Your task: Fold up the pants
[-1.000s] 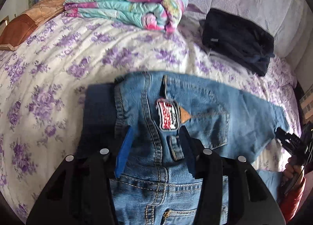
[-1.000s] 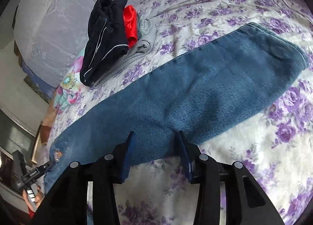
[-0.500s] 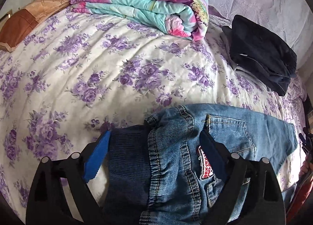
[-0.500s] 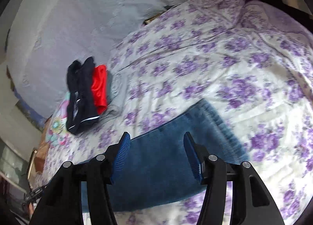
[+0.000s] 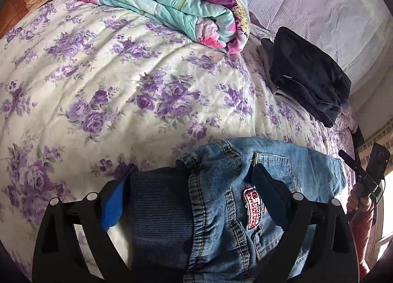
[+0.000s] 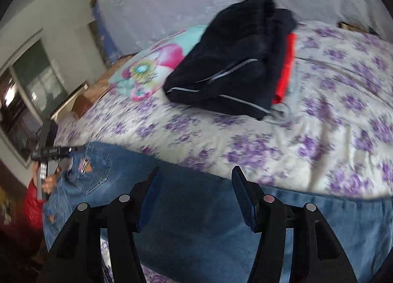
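Note:
Blue jeans (image 5: 221, 199) lie on the flowered bedspread (image 5: 98, 81). In the left wrist view I see their waist end with a dark knit waistband (image 5: 159, 211), a back pocket and a red-and-white label (image 5: 253, 209). My left gripper (image 5: 191, 184) is open, its fingers wide apart on either side of the waist end. In the right wrist view the folded legs (image 6: 208, 214) stretch across the bottom. My right gripper (image 6: 195, 187) is open above the legs. The left gripper also shows in the right wrist view (image 6: 52, 151) at the far left, by the pocket.
A folded turquoise and pink quilt (image 5: 172, 5) lies at the head of the bed. A stack of folded dark clothes (image 5: 309, 76) lies to the right; in the right wrist view (image 6: 233, 62) it rests on something red. A window (image 6: 22, 101) is at the left.
Both grippers have opened and let go of the jeans. The left one has drawn back to the waist edge. The right one has swung towards the clothes stack; its view is blurred.

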A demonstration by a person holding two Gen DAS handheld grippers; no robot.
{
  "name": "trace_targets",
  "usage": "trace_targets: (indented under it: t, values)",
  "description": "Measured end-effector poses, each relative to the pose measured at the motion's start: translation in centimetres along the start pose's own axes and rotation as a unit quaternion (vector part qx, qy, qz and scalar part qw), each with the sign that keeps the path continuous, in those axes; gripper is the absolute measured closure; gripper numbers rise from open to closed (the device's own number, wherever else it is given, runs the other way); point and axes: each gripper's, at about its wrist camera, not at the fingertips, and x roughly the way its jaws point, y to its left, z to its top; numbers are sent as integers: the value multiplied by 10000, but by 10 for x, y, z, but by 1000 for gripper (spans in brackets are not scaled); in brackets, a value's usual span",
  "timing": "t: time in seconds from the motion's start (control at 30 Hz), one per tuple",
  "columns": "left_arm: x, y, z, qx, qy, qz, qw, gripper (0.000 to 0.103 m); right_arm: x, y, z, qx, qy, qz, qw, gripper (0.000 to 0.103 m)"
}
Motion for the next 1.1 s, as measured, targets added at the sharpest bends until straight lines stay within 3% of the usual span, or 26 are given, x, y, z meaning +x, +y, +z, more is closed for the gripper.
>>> trace_targets:
  t: [0.13,0.37,0.47,0.53,0.57,0.63,0.83,1.03,1.1]
  values:
    - [4,7,4,239,69,-154,9996,27,36,13,15,-546,353,167,9977,44]
    - [0,4,2,650,5,-198,9977,35,84,12,10,-1264,965,217,9870,44]
    - [-1,5,3,687,-21,-279,9972,41,90,12,7,-1312,998,221,9861,45]
    - [-2,1,0,832,-113,-193,9963,49,88,20,4,-1441,996,174,9844,70]
    - [-4,-2,-1,923,-175,-158,9955,51,84,25,2,-1426,987,163,9847,90]
    - [-6,-6,-3,1037,-288,-138,9941,53,75,37,-3,-1543,882,-124,9840,95]
    - [-18,-10,-4,1048,-518,-178,9930,54,13,72,-10,-1585,222,-483,9859,97]
    - [-57,-24,-19,1116,-896,-166,9896,54,-56,129,-34,-1895,-224,-942,9771,97]
    - [-76,-20,-27,1027,-978,-387,9891,54,-76,145,-48,-1889,-365,-1051,9757,97]
